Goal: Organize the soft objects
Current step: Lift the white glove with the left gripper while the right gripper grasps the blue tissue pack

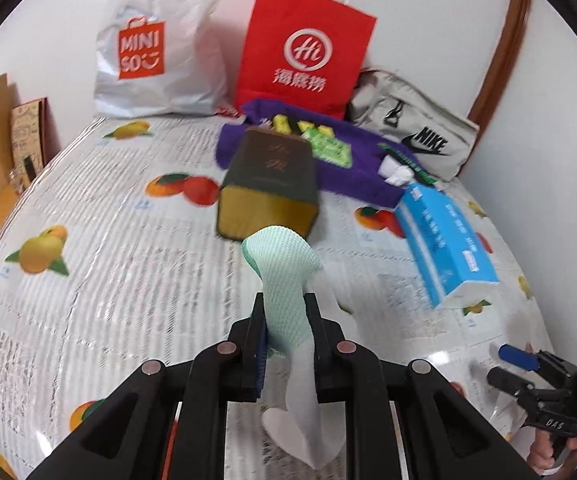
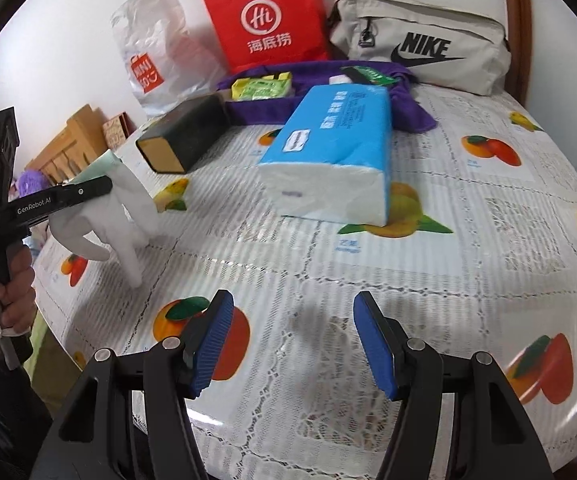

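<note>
Right up close, the left gripper (image 1: 284, 320) is clenched on a white glove (image 1: 288, 308) with a mint-green mesh cuff, both fingers pinching the fabric at the cuff end, and from the right wrist view the glove's white fingers dangle below the tool with one fingertip at or just above the tablecloth (image 2: 368, 280); whether it touches I cannot tell. A hand (image 2: 4, 288) grips that tool's handle at the left edge of the right wrist view. The right gripper (image 2: 292, 340) stands released, its blue pads (image 2: 212, 344) spread apart over the lace-and-fruit-print cloth with nothing between them. Moving out a little, a blue pack of tissues (image 2: 328, 148) lies flat on the cloth ahead of the right gripper, its white end facing the camera. Beside it to the left, a dark box (image 2: 186, 140) with a gold end lies on its side, and in the left wrist view it sits just beyond the glove's green cuff. Behind these, a purple cloth (image 2: 328, 108) is spread out with green-and-yellow packets (image 2: 260, 88) on it and a dark green strip near a small white item. At the very back, against the wall, stand a white Miniso plastic bag (image 1: 156, 44), a red paper bag (image 1: 304, 48) and a grey Nike pouch (image 2: 420, 40).
</note>
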